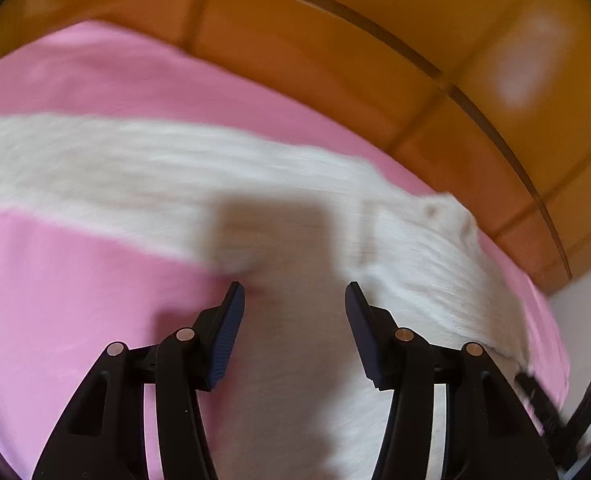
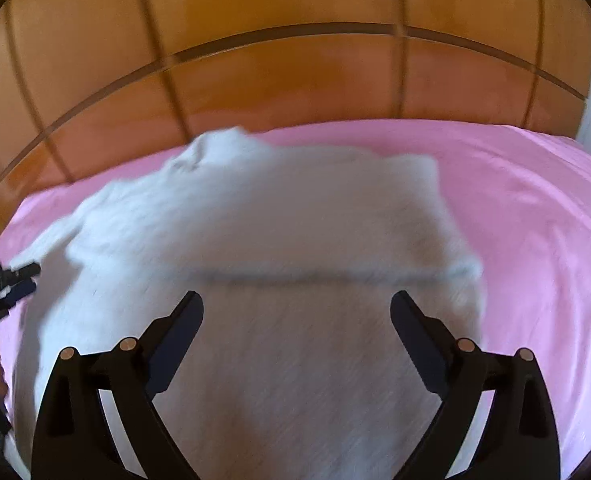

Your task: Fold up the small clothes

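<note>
A white fuzzy garment (image 2: 279,240) lies spread on a pink bedsheet (image 2: 535,208), its far end reaching toward the sheet's far edge, where a wooden headboard (image 2: 295,80) rises behind the bed. Seen from the right wrist, a folded layer of the garment ends in a straight edge across its middle, with a narrower part, possibly a sleeve, trailing toward the sheet's left edge. The right gripper (image 2: 297,300) hangs over the near half of the garment with its jaws spread wide and nothing between them. The left gripper (image 1: 294,292) hovers above the white fabric where it meets bare pink sheet, its jaws partly apart and gripping nothing; its shadow falls on the cloth just ahead of the fingertips. In the right wrist view the left gripper also shows at the sheet's left edge, beside the trailing part. Both views are blurred, so the garment's finer details cannot be made out.
</note>
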The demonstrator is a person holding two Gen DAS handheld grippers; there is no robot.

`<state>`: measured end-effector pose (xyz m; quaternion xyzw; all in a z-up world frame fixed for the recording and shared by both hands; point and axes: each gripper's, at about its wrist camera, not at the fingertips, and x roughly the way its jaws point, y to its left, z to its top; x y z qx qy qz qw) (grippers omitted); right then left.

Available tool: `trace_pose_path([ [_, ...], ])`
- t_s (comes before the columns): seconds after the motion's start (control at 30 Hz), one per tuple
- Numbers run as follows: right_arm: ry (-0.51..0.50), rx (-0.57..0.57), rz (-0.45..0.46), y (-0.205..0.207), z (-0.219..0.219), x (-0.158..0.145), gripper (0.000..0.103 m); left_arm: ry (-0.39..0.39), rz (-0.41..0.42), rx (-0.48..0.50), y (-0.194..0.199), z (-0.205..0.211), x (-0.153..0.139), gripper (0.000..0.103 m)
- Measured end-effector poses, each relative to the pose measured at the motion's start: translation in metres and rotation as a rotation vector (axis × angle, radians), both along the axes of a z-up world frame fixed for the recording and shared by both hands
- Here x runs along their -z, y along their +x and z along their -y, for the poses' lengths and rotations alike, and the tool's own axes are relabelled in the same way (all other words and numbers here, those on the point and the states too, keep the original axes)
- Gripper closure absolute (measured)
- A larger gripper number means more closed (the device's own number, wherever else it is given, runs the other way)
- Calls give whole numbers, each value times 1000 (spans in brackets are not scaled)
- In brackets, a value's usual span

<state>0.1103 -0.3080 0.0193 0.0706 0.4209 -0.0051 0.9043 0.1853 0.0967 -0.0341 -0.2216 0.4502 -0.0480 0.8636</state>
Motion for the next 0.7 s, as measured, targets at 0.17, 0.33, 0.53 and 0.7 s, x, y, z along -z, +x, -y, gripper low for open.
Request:
trace_pose_path([
  [0.17, -91, -55, -17, -18, -35, 23, 2, -125, -25, -208, -36, -100, 6, 51],
  [0.33, -72, -41, -20, -16, -34, 32, 2, -227, 11, -452, -67, -195, 10, 51],
  [0.53, -71, -33, 3, -24, -34, 33, 2, -334, 25, -612, -73, -268, 16, 51],
  [0.7, -81, -31, 11, -25, -35, 32, 2, -435, 32, -722, -60, -313, 23, 52],
])
